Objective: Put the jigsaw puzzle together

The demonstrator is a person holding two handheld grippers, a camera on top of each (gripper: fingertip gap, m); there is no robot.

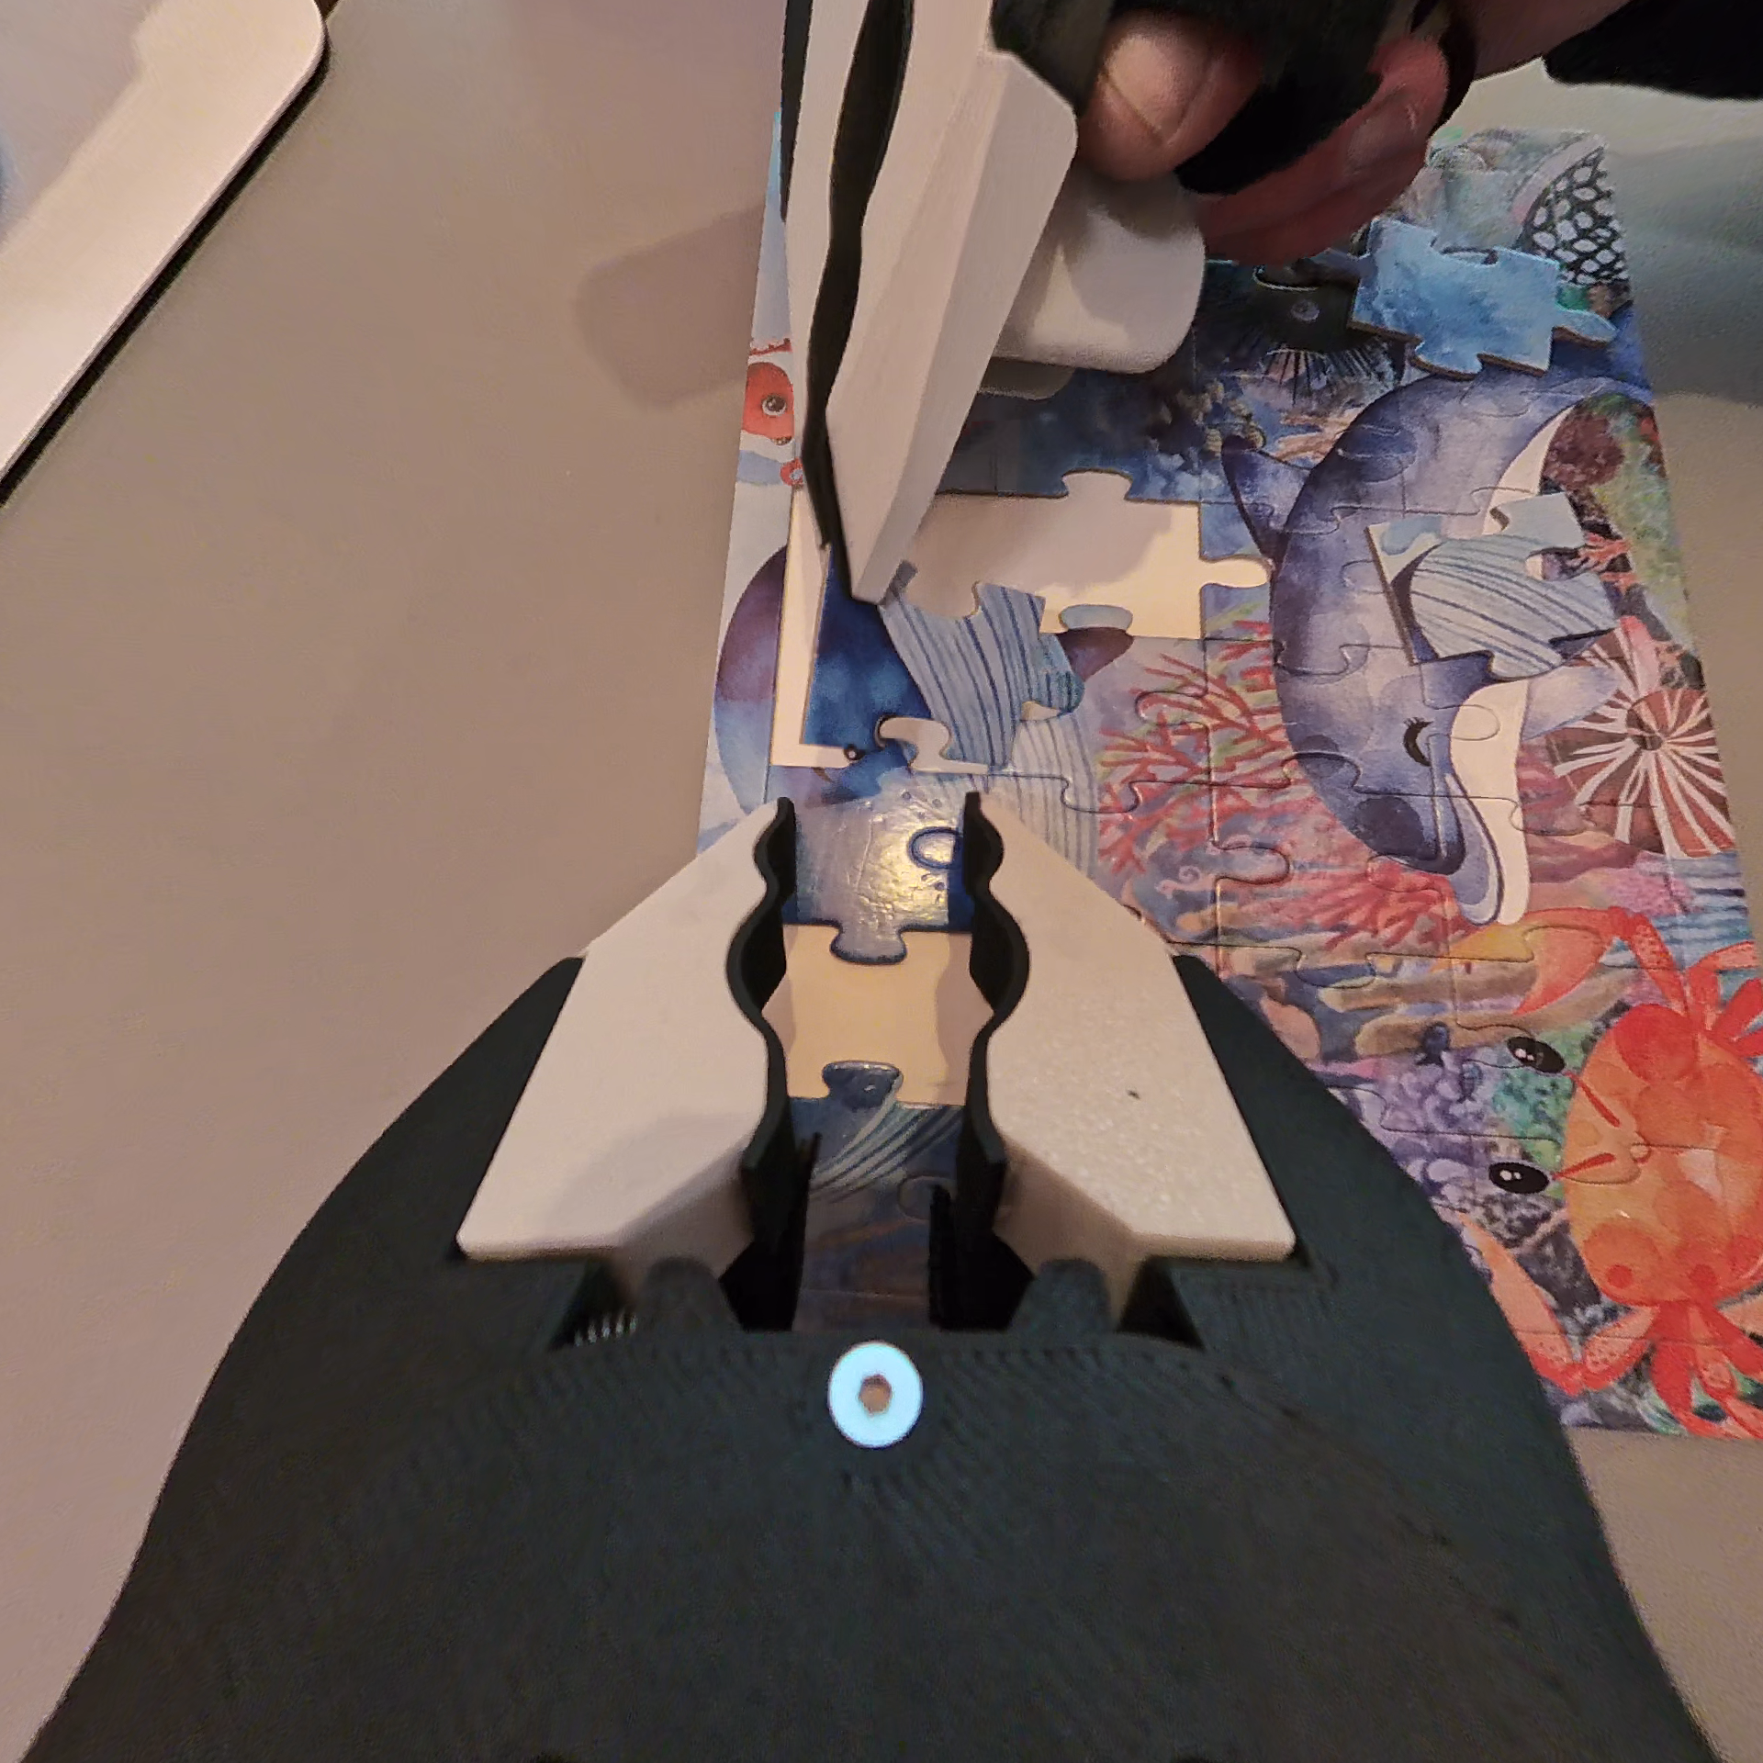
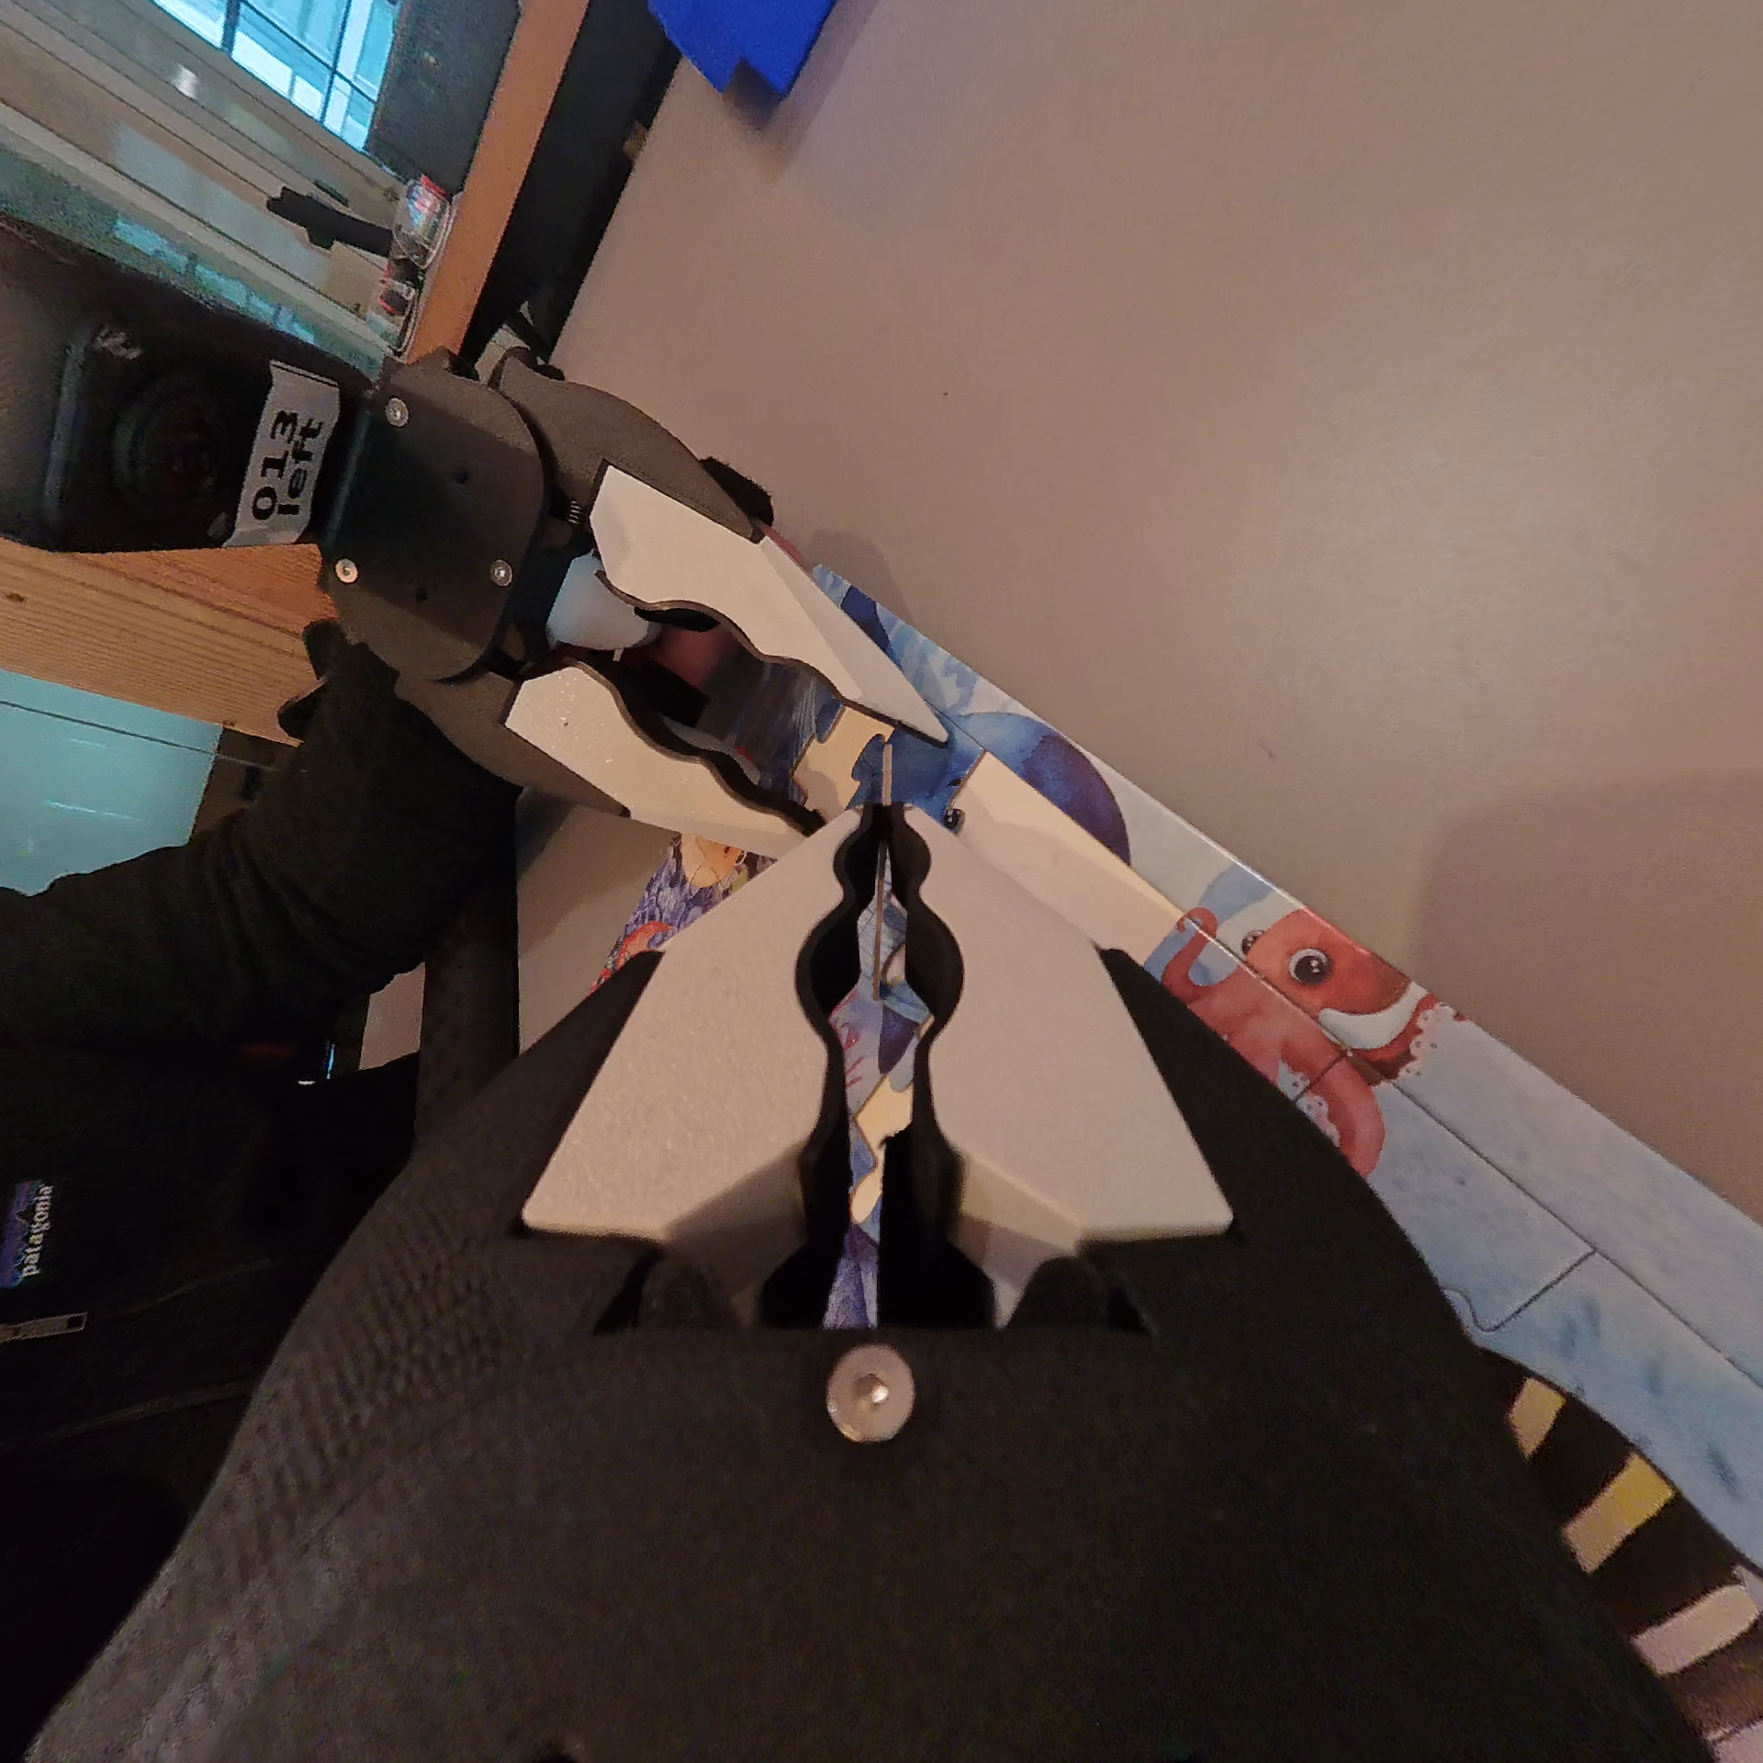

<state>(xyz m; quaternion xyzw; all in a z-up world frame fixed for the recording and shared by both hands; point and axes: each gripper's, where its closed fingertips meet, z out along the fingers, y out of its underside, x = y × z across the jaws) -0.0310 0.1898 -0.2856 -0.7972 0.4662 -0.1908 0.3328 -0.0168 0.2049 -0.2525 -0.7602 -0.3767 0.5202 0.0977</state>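
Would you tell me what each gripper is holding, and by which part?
The right gripper pinches a blue puzzle piece by its edge. The left gripper is open and holds nothing.

Beige table [image 1: 382, 668] bears jigsaw puzzle [image 1: 1240, 859].

Your right white-fingered gripper [image 1: 844, 563] hides the upper corner of the blue striped cardboard puzzle piece [image 1: 964, 668] it pinches, and your gloved hand [image 1: 1231, 105] runs off the top edge. The ocean-themed jigsaw puzzle board [image 1: 1431, 859] is cut off on the right, and your left black-bodied gripper [image 1: 878, 820] covers its near part.
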